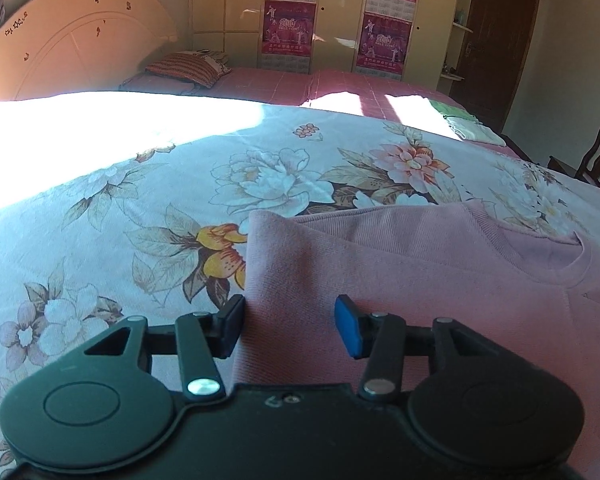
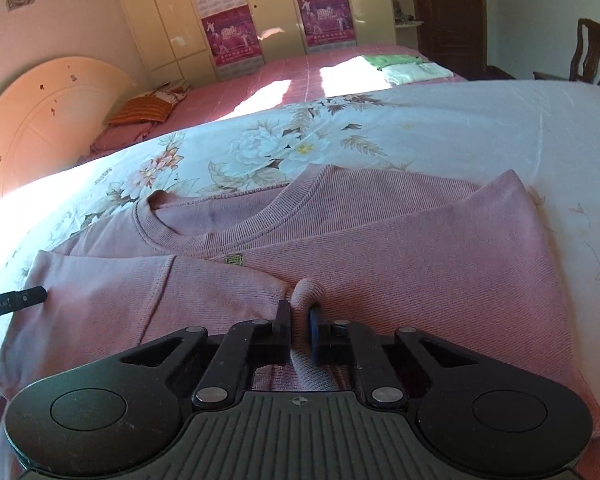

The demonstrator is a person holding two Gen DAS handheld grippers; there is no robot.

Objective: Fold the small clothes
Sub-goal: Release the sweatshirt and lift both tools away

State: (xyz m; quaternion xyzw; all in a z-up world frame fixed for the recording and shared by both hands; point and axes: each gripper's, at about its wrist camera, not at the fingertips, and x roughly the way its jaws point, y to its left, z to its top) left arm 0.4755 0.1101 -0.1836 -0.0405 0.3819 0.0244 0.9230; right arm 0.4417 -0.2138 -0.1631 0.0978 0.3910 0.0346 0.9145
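- Sunlit bedroom: floral-printed white bedsheet (image 1: 140, 184) spread smooth, bright patch of sun across its far side; curved cream headboard (image 1: 72, 36) behind, cream wardrobe doors hung with magenta calendar posters (image 1: 288, 32).
- Left black two-finger gripper (image 1: 290, 326): held low over the left edge of the pink ribbed-knit sweatshirt (image 1: 420, 280), fingers spread apart with cloth lying between them, nothing pinched; one pad blue, the other black.
- Right black two-finger gripper (image 2: 300, 330): level and low over the middle of the pink ribbed-knit sweatshirt (image 2: 380, 248), fingers clenched on a raised ridge of its fabric.
- Sweatshirt flat on the sheet, neckline toward the headboard side, sleeves folded in across the chest; fine vertical rib texture, banded round collar, small greenish label (image 2: 233, 259) below it.
- Further back: striped orange pillow (image 2: 144, 110) on a pink checked bedcover (image 2: 260, 80); folded green and white cloths (image 2: 404, 68); dark wooden chair (image 2: 592, 52).
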